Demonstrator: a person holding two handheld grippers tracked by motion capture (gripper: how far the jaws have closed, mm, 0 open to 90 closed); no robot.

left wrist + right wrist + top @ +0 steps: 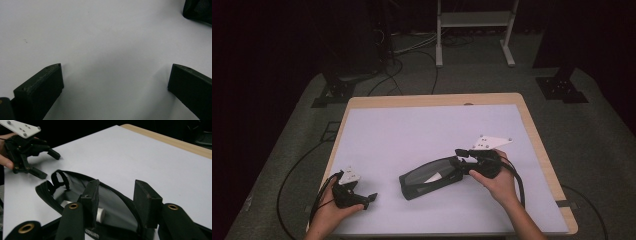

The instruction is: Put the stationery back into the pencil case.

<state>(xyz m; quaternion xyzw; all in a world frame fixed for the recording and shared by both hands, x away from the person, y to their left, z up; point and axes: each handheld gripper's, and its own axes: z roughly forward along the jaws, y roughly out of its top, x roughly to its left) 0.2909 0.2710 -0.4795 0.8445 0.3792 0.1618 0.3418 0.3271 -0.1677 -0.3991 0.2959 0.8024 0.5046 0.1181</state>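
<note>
Black fabric forms the pouch [432, 177], a zippered case with a grey mesh-like panel, lying on its side on the white mat [412, 130] slightly right of the table's middle and toward the person's edge; its length runs diagonally, the lower-left end nearest the person; a white cylindrical item [101, 215] shows inside through the opened side, with a second pale shape behind it that cannot be identified; a short black loop [60, 178] stands at the pouch's far end in the right gripper view.

Right gripper [464, 161] sits at the pouch's upper-right end, held by the right hand [497, 182]; its jaws stand apart, one pad inside the opening and the other just outside over the rim; whether either pad touches the fabric cannot be told; the grey three-cornered plate [489, 142] rides on top.

Left gripper [371, 199] rests low on the mat near the front-left corner, in the left hand [332, 210], well apart from the pouch; its jaws are spread wide with bare mat between them; a corner of the pouch [198, 11] appears at the upper right of the left gripper view.

Wooden table edging [537, 140] frames the mat; cables [294, 172] trail over the grey floor at left; a white metal stand [474, 30] sits beyond the table; nothing lies between either gripper and the pouch.
</note>
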